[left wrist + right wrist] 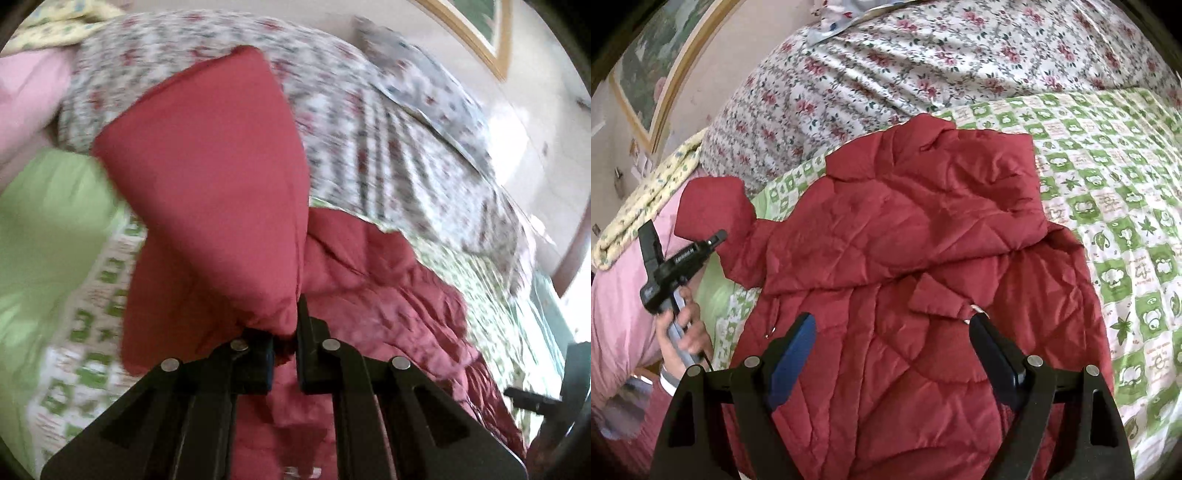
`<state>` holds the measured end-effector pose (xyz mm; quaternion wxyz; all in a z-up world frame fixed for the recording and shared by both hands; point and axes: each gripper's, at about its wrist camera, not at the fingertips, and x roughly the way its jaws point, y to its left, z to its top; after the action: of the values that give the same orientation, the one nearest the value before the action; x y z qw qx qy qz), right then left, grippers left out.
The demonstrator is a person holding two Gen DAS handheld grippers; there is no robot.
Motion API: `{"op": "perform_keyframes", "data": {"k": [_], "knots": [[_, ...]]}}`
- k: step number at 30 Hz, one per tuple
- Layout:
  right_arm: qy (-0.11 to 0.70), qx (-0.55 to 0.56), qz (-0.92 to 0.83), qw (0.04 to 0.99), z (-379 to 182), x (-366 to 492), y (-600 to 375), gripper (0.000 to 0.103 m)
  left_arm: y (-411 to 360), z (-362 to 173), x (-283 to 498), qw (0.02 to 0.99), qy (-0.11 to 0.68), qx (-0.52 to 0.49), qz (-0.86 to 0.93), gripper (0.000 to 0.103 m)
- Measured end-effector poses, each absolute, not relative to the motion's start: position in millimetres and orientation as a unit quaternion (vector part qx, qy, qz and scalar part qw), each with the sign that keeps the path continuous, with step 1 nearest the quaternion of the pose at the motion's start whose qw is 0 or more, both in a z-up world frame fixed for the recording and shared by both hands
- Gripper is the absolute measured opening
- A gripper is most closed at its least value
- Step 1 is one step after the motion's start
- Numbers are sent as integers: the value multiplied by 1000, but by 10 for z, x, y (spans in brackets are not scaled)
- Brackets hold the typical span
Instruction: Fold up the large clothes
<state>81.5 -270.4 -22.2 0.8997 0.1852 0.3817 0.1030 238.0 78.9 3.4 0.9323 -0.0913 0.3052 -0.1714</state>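
A red quilted jacket (pixel 905 236) lies spread on a green-and-white checked bedsheet (pixel 1108 192). My left gripper (pixel 286 332) is shut on the end of the jacket's sleeve (pixel 214 206) and holds it lifted off the bed; the rest of the jacket (pixel 388 288) lies crumpled to the right. In the right wrist view the left gripper (pixel 718 234) shows at the far left, clamped on that raised sleeve (pixel 713 206). My right gripper (pixel 892 325) is open wide above the jacket's lower body and holds nothing.
A floral quilt (pixel 886 74) is bunched along the back of the bed. A pink pillow (pixel 620 295) and a yellow flowered cover (pixel 646 192) lie at the left. A framed picture (pixel 646 74) hangs on the wall. A green cloth (pixel 48 221) lies left of the sleeve.
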Motion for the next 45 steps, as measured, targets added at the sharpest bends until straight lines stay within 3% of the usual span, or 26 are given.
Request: {"op": "perform_keyframes", "data": {"k": [18,30,32,33,34,36,45], "knots": [[358,271,131,884,-143,1332,-3144,87,-764,-475,2347,889,370,-34,-267,6],[376,348,146,846,-418,2037,-3244,88,-1190,-718,2314,874,399,-14,-277,6],[383,349,149,842,-470,2151,-3197,80,-1195,-725,2322,873,402,-16,-276,6],[387,343,150,843,-484,2186,-3164,64,-1191,-727,2323,872,405,-19,-275,6],[391,337,147,844,-495,2206,-3141,40,-1181,-727,2328,870,407,-23,-276,7],[396,329,140,846,-517,2223,-3113,20,-1134,-714,2320,865,414,-32,-281,10],[376,297,128,868,-454,2087,-3205,9,-734,-416,2125,855,414,-77,-303,13]]}}
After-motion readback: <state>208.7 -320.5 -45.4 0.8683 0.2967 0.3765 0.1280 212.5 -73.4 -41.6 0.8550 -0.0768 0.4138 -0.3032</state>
